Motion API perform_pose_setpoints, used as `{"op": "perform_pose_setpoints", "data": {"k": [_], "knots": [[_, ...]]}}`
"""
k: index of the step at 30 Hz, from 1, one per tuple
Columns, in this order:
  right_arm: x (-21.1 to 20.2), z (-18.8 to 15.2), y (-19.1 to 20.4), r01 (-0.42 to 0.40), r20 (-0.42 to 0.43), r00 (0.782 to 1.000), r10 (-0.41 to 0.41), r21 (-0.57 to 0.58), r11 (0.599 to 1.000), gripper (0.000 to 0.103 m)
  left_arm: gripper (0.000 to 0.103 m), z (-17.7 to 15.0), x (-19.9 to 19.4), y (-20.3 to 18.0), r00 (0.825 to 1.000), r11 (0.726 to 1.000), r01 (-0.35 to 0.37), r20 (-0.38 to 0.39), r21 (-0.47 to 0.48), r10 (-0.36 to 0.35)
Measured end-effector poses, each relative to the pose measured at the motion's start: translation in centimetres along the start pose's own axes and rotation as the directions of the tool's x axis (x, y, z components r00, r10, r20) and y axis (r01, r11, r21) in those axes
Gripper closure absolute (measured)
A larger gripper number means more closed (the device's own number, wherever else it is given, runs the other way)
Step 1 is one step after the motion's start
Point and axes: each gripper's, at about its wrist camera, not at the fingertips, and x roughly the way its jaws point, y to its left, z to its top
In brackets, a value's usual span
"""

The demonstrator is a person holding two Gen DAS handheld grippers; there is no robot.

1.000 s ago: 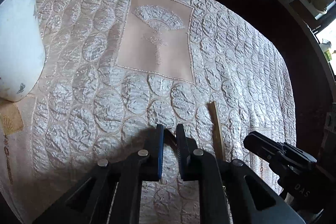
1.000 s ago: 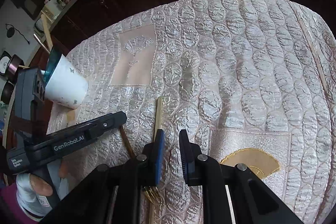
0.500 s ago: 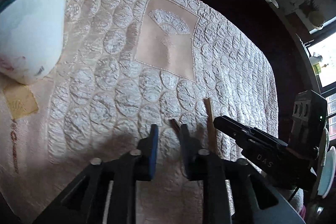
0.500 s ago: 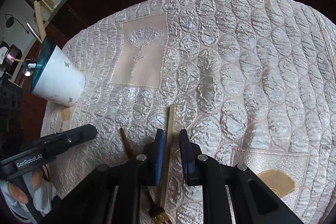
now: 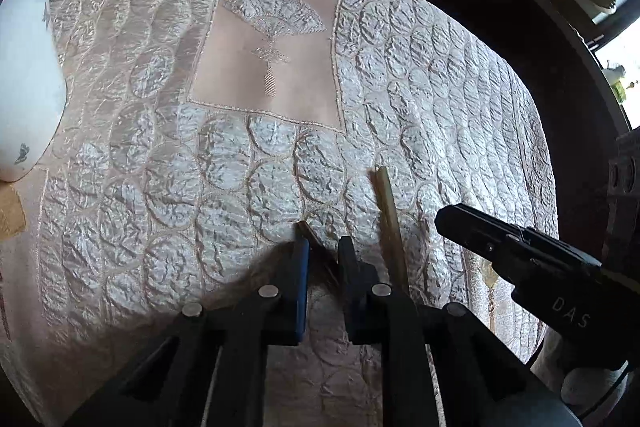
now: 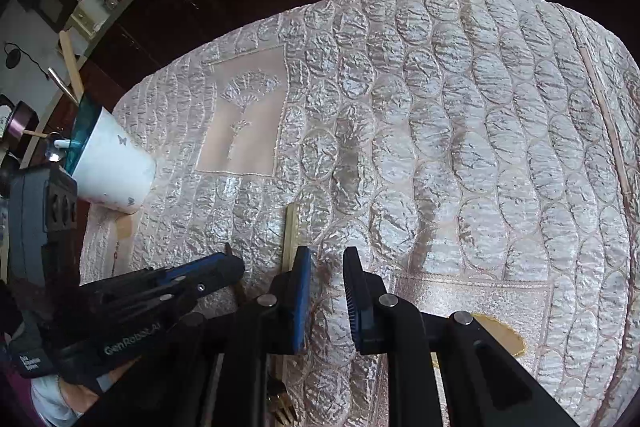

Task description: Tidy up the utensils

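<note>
Straddling a dark utensil handle [image 5: 316, 243], the left gripper [image 5: 322, 259] is open; pale wooden utensil [image 5: 390, 223] lies just right, white cup [image 5: 24, 87] far left. Right view: right gripper [image 6: 326, 267] open over the quilted cloth [image 6: 460, 147], pale utensil just left, touching neither finger.
</note>
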Motion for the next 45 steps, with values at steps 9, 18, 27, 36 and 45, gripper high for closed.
{"op": "perform_pose_setpoints", "data": {"k": [9,18,27,36,45], "knots": [[3.1,0.6,3.9,-0.025,-0.061,0.998,0.02,-0.077,0.997,0.083,0.101,0.3,-5.2,4.1,0.998,1.0,0.018,0.064,-0.007,-0.018],[4.3,0.6,4.6,0.02,-0.087,0.996,-0.023,-0.035,0.999,0.083,0.101,0.0,-8.2,6.3,0.995,0.998,0.053,0.082,-0.018,-0.051],[5.0,0.9,4.3,0.015,-0.095,0.995,-0.016,-0.014,1.0,0.082,0.055,-0.2,-3.2,6.9,1.0,0.989,0.005,-0.008,-0.15,-0.007],[5.0,0.0,4.0,-0.011,-0.05,0.999,0.01,-0.021,1.0,0.082,0.093,0.6,-1.8,4.1,0.993,0.994,-0.102,0.047,-0.026,0.104],[4.5,-0.2,4.3,-0.015,-0.022,1.0,0.014,-0.047,0.999,0.086,0.096,0.4,-6.5,5.1,0.994,0.996,0.091,0.063,-0.026,-0.089]]}}
